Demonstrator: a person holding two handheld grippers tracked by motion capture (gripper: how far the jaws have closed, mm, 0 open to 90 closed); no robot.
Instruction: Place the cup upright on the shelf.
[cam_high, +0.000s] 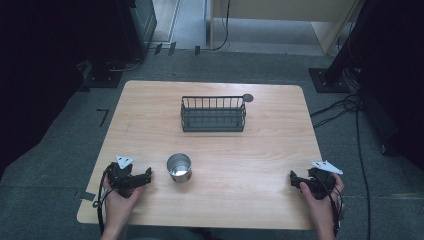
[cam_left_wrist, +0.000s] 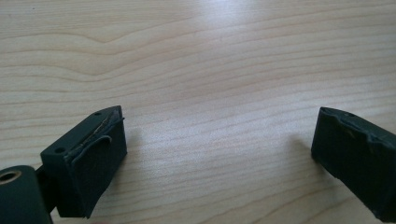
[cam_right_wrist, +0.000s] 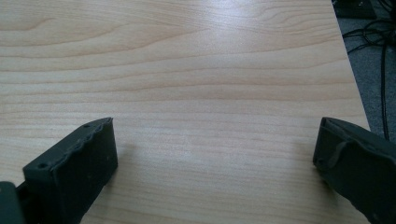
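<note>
Unmarked steel cup (cam_high: 179, 167), wire basket (cam_high: 213, 114)

Bare table (cam_high: 260, 160) between metal cup (cam_high: 179, 167) and wire basket (cam_high: 213, 114); right half open

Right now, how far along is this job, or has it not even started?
It looks unstarted. Done: nothing visible; the metal cup stands on the table, and the wire basket beyond it looks empty. In hand: nothing; the left gripper and right gripper rest near the table's front edge, jaws open with bare wood between them. Left: presumably everything, perhaps moving the cup to the basket.
</note>
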